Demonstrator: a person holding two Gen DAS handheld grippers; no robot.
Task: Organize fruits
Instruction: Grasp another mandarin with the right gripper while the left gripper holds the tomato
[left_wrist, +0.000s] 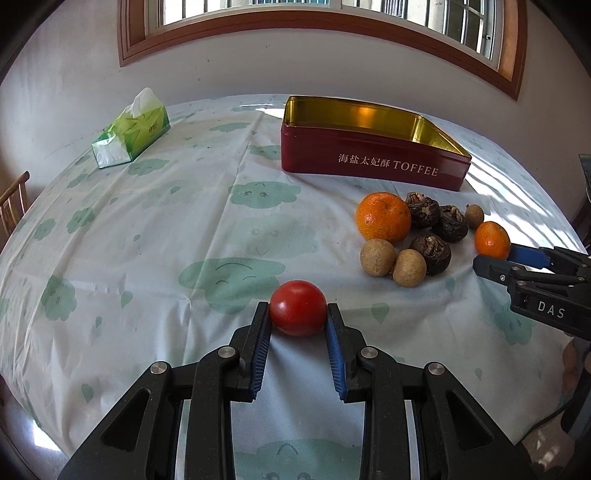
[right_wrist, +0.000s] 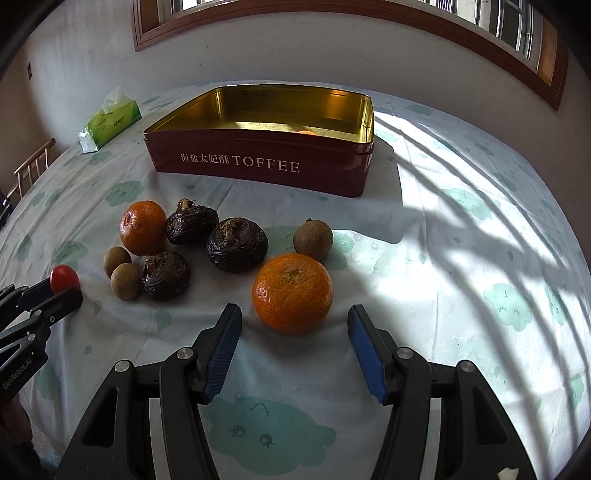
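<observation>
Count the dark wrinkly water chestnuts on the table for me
3, clustered before the tin: one beside the far orange, one in the middle, one nearest, touching a small brown fruit. None seems hidden.

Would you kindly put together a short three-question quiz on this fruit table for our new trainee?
1. True or false: the left gripper is closed on the tomato.
2. Which fruit lies between the open fingers of the right gripper? A) a longan B) the near orange C) a water chestnut
3. Fill in: the word in Latin letters on the red tin is ____.

Key: 1 true, its pads press both sides of the tomato. 2 B, and the pads stand clear of the fruit. 3 TOFFEE.
</observation>
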